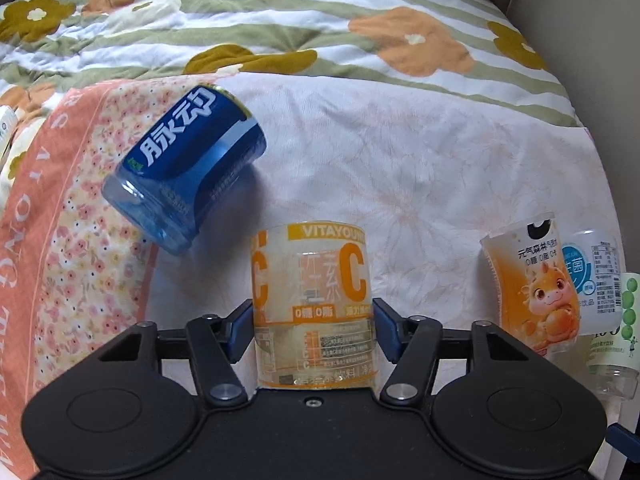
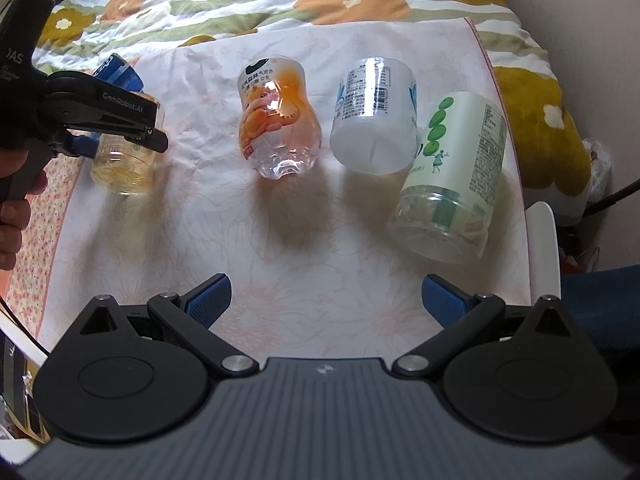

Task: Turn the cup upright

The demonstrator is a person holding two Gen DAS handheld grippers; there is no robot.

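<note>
My left gripper is shut on the clear yellow-orange "Vitayoung C" cup, its blue pads pressing both sides. In the right wrist view the same cup sits at the far left, held by the left gripper. A blue cup lies tilted to its left. An orange cartoon cup, a white cup and a green-dotted cup stand bottom up in a row. My right gripper is open and empty, in front of the row.
The cups stand on a pale pink cloth over a flowered, green-striped quilt. A white chair edge and a blue seat are at the right, beyond the cloth's edge.
</note>
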